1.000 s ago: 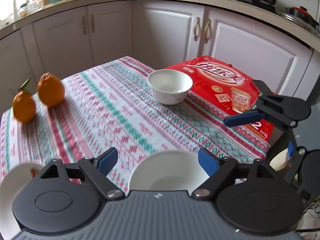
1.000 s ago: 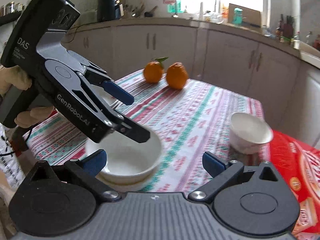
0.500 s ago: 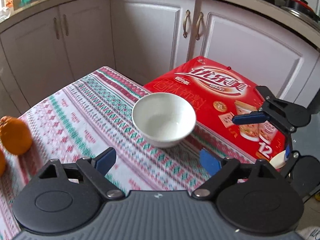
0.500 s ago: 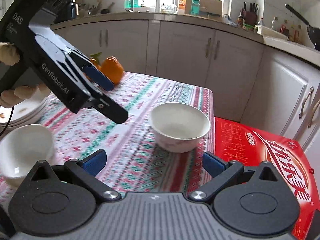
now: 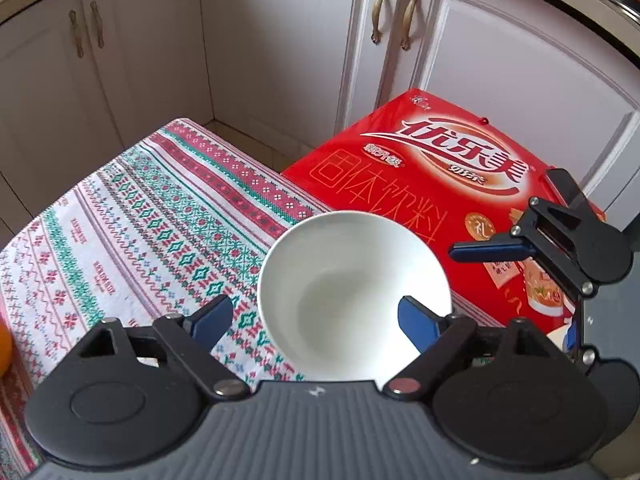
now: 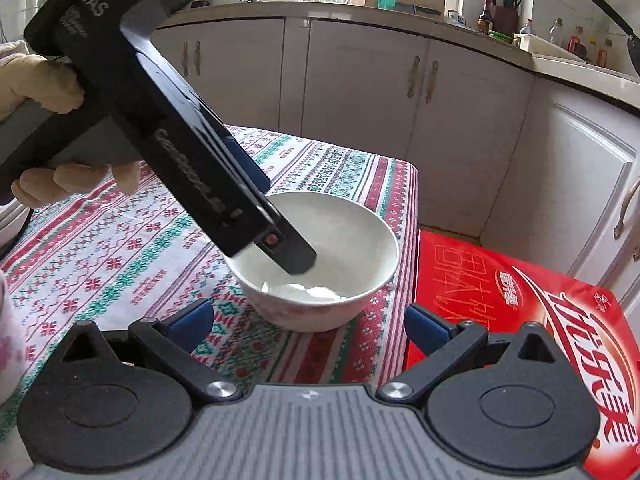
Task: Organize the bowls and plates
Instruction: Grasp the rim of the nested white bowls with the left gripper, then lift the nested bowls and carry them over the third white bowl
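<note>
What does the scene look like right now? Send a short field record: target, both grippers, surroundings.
target: white bowl, upright and empty, near the corner of the patterned tablecloth
left gripper: open, jaws just narrowed slightly, one finger inside the bowl, the other outside its rim, pads not pressing
right gripper: open, nothing between the jaws, short of the bowl
beside table: red carton, printed face up
behind: white cabinet doors
</note>
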Motion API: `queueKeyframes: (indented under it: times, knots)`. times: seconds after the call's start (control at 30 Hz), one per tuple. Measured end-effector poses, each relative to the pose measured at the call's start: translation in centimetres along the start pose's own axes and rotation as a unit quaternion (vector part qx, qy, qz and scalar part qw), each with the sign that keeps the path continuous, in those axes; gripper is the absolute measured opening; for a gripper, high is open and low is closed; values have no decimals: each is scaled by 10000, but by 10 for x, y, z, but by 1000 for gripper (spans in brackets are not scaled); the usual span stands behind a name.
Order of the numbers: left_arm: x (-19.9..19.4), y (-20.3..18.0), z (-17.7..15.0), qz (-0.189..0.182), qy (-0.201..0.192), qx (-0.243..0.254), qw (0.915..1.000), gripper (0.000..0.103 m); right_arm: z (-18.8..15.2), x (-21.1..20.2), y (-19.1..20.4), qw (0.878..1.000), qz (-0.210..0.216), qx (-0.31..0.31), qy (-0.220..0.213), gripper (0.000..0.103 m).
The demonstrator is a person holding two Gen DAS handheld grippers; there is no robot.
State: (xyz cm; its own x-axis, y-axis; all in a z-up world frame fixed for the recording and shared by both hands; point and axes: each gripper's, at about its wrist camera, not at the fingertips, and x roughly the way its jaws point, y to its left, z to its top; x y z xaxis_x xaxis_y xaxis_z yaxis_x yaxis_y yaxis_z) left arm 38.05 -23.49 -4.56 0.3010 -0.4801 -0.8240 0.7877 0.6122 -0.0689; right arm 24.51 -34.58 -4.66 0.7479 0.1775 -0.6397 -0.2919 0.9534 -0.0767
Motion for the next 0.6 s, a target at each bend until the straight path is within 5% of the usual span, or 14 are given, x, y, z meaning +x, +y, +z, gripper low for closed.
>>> queueKeyframes:
  times: [0.6]
  knots:
    - [18, 3, 11, -247, 114, 30, 9996, 71, 7, 19, -4, 9998, 98, -143, 21, 86]
